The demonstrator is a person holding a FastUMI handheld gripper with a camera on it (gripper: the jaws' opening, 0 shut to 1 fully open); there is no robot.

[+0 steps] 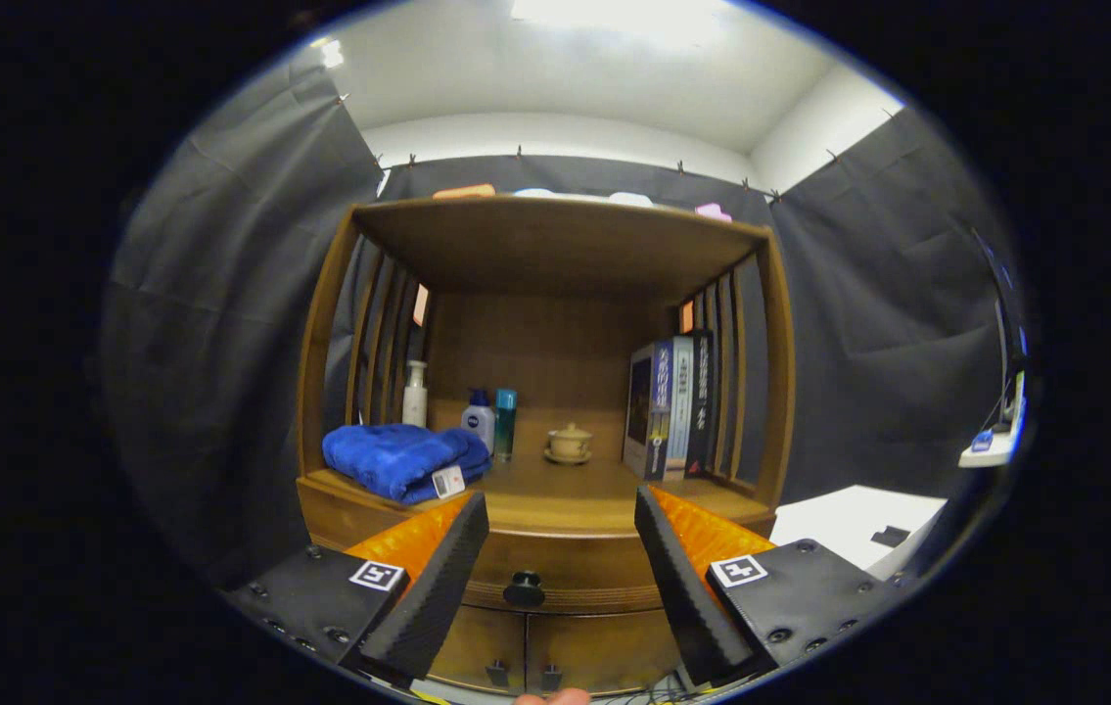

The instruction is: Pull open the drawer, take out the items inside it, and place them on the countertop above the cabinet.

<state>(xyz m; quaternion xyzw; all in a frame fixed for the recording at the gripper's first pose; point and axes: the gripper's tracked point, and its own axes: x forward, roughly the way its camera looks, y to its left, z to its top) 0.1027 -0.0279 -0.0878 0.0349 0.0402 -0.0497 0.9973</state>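
A wooden cabinet stands ahead with its countertop (565, 494) just beyond my fingers. Below the countertop, the drawer front (565, 563) is closed, and its dark round knob (524, 587) sits between my two fingers, a little ahead of them. My gripper (560, 524) is open, with nothing between the fingers and a wide gap. The drawer's contents are hidden.
On the countertop lie a folded blue towel (403, 458) at the left, three bottles (477, 416) behind it, a small lidded cup on a saucer (569, 443) in the middle, and upright books (672, 406) at the right. Two lower cabinet doors (526, 651) sit under the drawer. A white table (849, 524) stands to the right.
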